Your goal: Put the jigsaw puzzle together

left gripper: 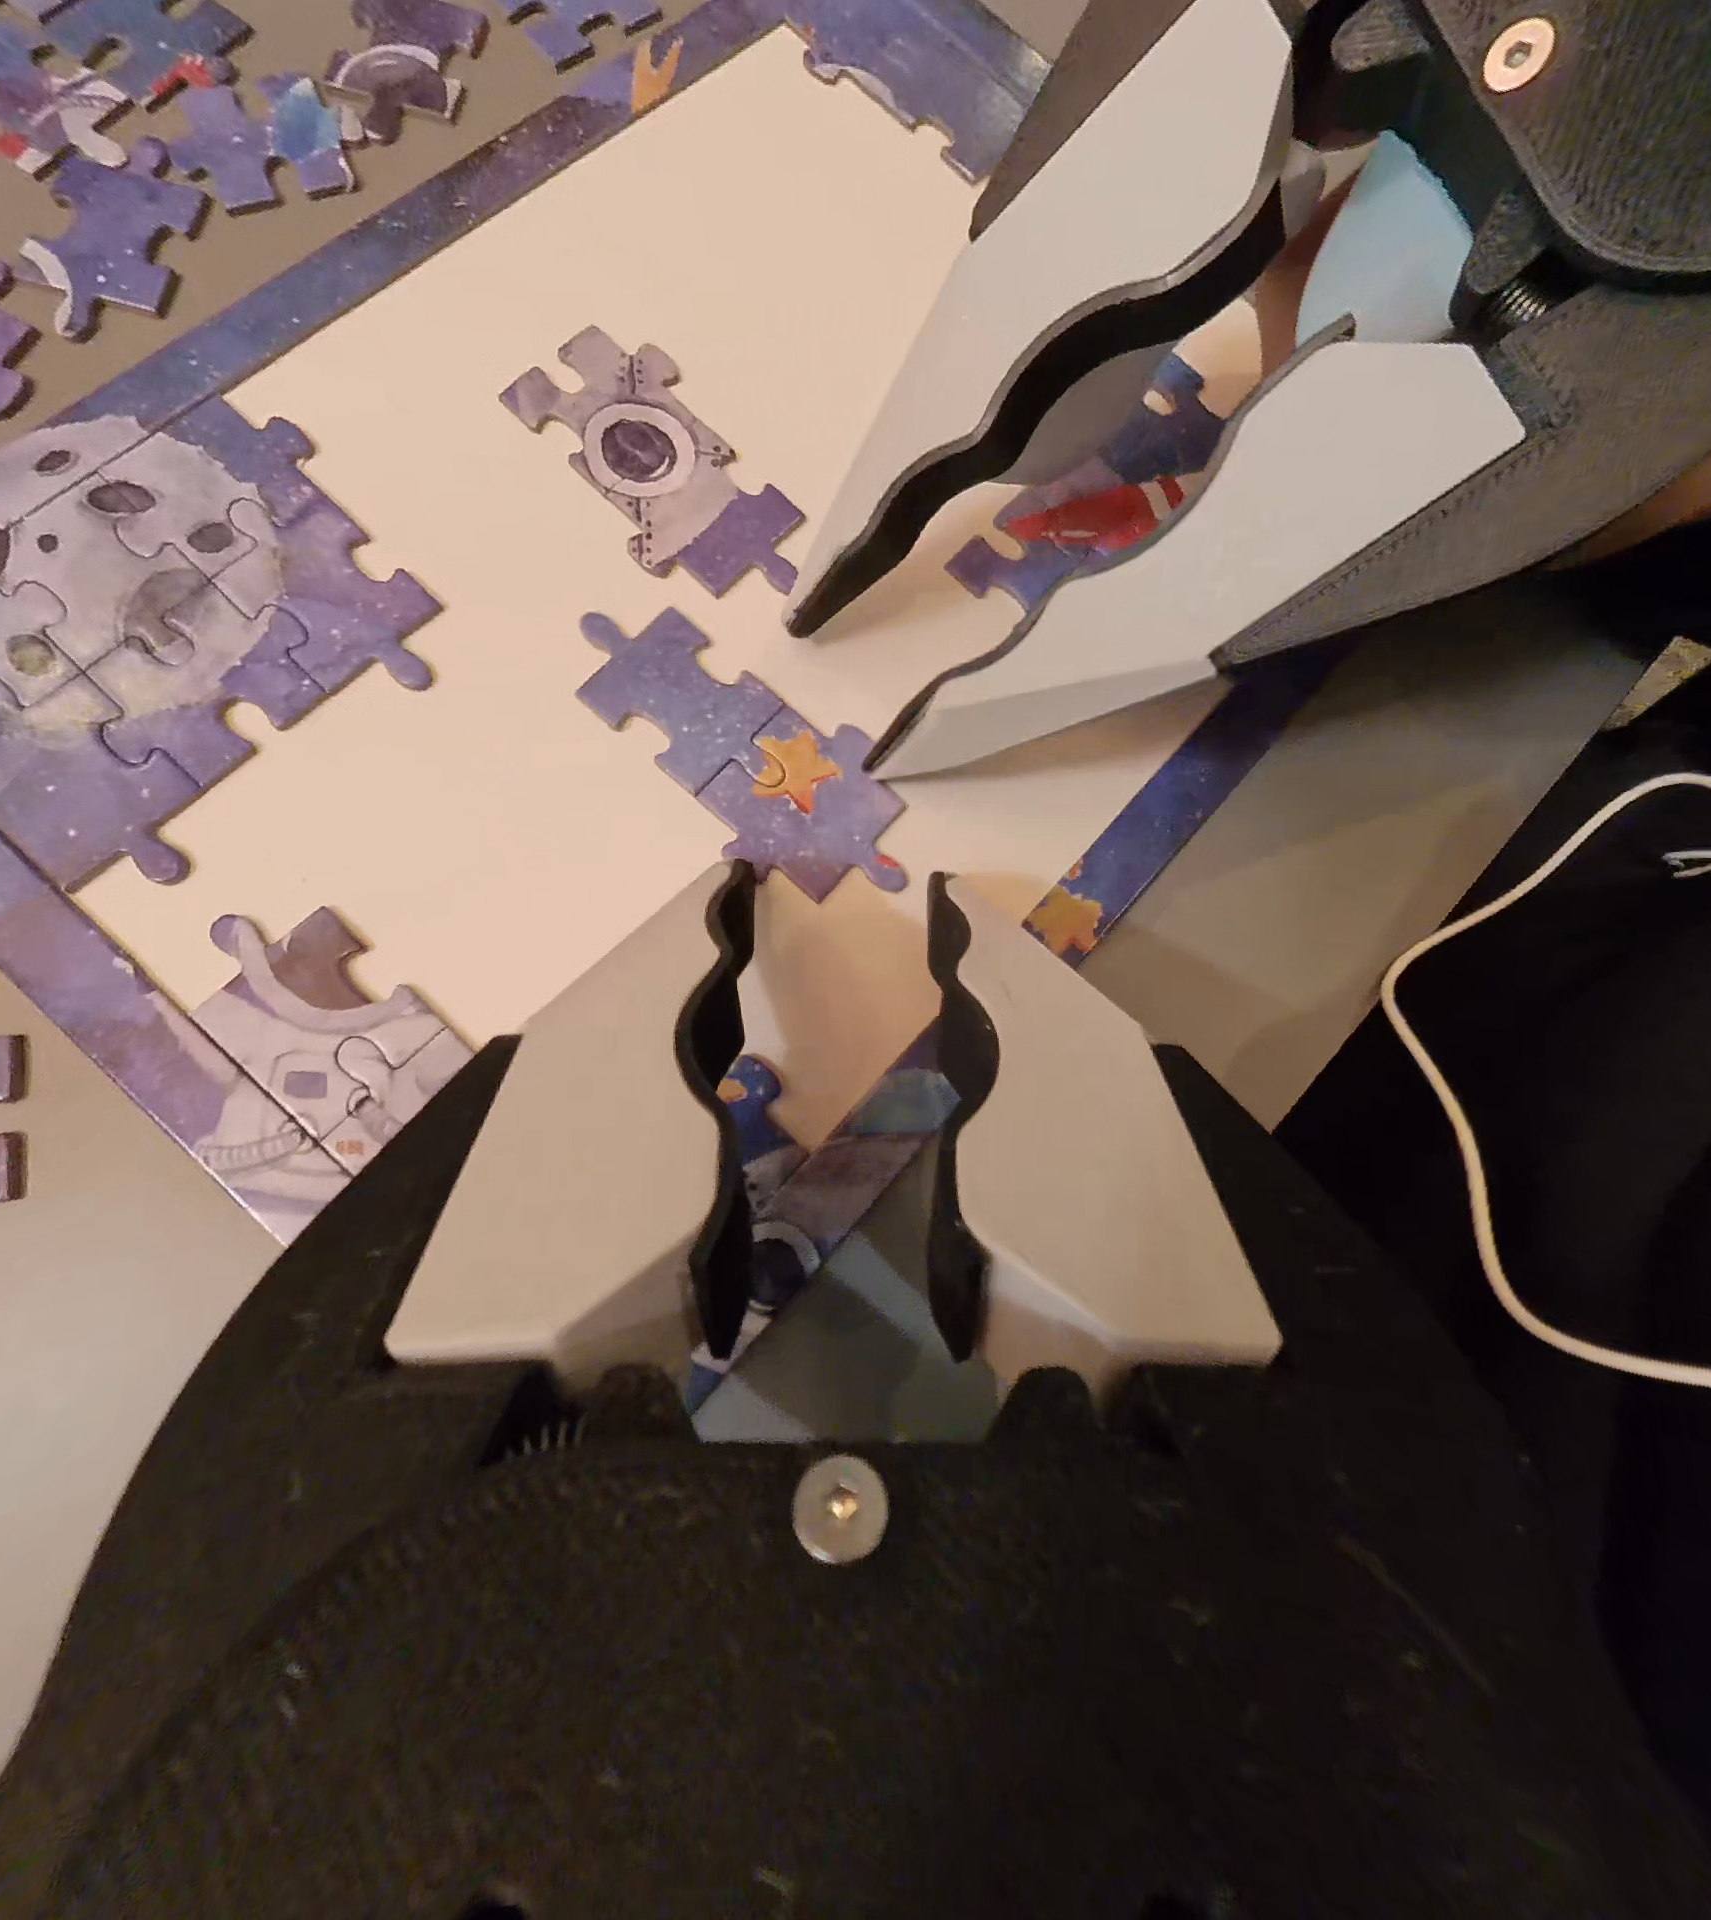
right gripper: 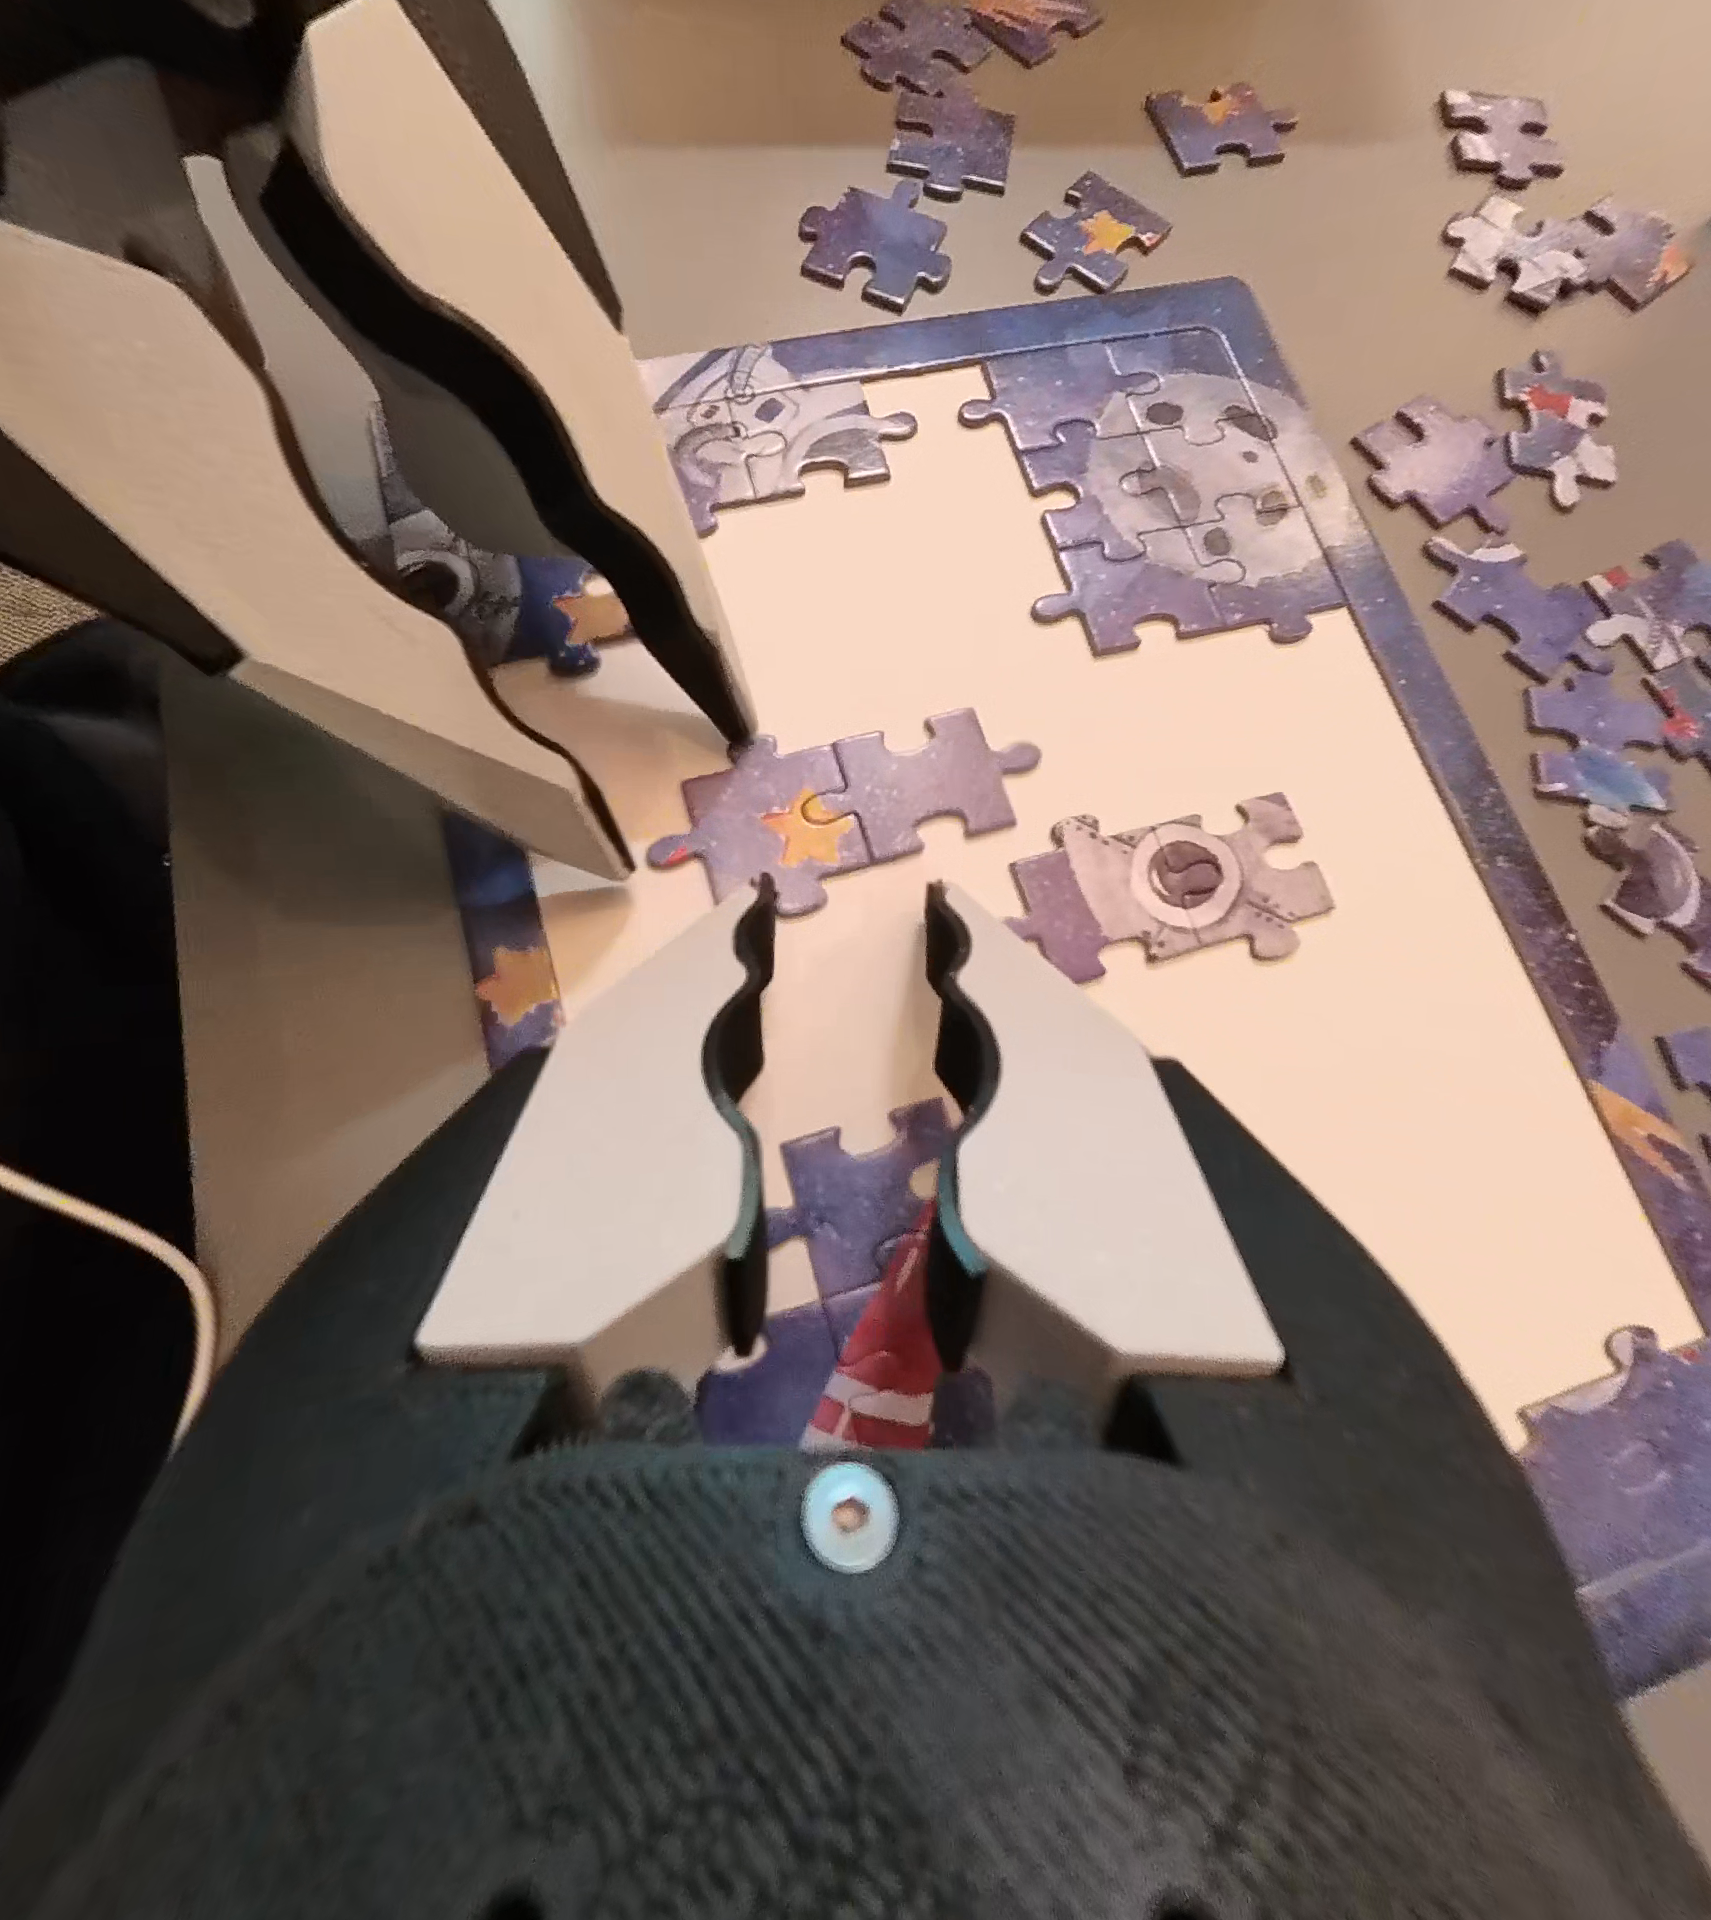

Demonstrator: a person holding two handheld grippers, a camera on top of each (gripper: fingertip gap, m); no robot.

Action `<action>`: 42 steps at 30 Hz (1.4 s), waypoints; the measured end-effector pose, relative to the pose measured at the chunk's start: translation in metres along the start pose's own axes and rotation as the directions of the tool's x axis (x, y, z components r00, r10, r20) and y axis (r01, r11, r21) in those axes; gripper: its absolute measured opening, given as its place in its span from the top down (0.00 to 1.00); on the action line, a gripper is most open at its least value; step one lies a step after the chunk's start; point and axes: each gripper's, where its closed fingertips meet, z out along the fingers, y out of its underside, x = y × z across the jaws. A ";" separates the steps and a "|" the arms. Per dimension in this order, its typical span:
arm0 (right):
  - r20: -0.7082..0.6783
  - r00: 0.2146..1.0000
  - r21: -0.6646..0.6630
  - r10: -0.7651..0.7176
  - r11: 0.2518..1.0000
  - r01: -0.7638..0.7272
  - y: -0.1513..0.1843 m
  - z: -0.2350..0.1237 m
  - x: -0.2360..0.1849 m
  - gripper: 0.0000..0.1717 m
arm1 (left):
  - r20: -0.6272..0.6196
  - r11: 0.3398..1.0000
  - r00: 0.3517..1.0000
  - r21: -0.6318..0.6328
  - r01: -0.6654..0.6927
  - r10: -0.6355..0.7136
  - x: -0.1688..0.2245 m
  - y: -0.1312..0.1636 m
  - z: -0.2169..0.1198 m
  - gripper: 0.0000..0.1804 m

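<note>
Currently hovering low over the cream puzzle tray (left gripper: pixel 539 312), both grippers converging on the joined star-piece pair (left gripper: pixel 742 753) lying loose near the tray's middle. Left gripper (left gripper: pixel 840 883) standing partly open, holding nothing, only bare tray showing between the fingers; left fingertip (left gripper: pixel 735 883) sitting at the near edge of the star piece, contact not resolvable. Right gripper (right gripper: pixel 846 894) likewise partly open and holding nothing, left fingertip (right gripper: pixel 759 896) overlapping the lower knob of the same star piece (right gripper: pixel 789 821). Also appearing from the left wrist view, the right gripper's lower fingertip (left gripper: pixel 877 764) touching or just beside the star piece's far edge. Lying just beyond the pair, a two-piece grey porthole section (left gripper: pixel 648 457), apart from it. Sitting assembled in the tray's corner, a moon cluster (left gripper: pixel 103 561); along the near border, astronaut pieces (left gripper: pixel 311 1049). Scattered outside the blue tray frame (right gripper: pixel 1433 644) on the tan table (right gripper: pixel 1350 187), many loose purple pieces (right gripper: pixel 1609 665). Trailing over dark fabric beside the tray, a white cable (left gripper: pixel 1453 1195).
</note>
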 end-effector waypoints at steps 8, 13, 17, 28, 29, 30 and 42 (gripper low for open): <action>0.010 1.000 0.045 0.006 0.999 -0.007 -0.005 -0.005 0.000 0.85 | 0.028 1.000 1.000 0.027 0.013 -0.014 -0.008 -0.004 -0.007 0.84; 0.101 0.994 0.112 0.040 0.992 -0.051 -0.018 -0.007 -0.010 0.85 | 0.054 0.997 0.997 0.065 0.044 -0.048 -0.020 -0.008 -0.014 0.86; 0.156 0.987 0.097 0.034 0.994 -0.049 -0.021 -0.001 -0.019 0.83 | 0.086 0.995 0.995 0.089 0.052 -0.059 -0.032 -0.011 -0.020 0.86; 0.054 0.998 0.100 0.043 0.994 -0.048 -0.022 -0.020 0.007 0.81 | 0.165 0.989 0.983 0.140 0.054 -0.077 -0.060 -0.016 -0.037 0.86; 0.025 0.998 0.111 0.049 0.993 -0.052 -0.021 -0.025 0.015 0.81 | 0.168 0.989 0.983 0.139 0.047 -0.071 -0.061 -0.017 -0.039 0.86; -0.008 0.999 0.116 0.052 0.992 -0.051 -0.019 -0.030 0.024 0.82 | 0.178 0.990 0.983 0.137 0.030 -0.054 -0.063 -0.020 -0.041 0.86; -0.241 0.969 0.349 0.061 0.937 0.027 -0.040 -0.073 0.148 0.81 | 0.342 0.935 0.933 0.283 -0.216 0.112 -0.145 -0.135 -0.041 0.86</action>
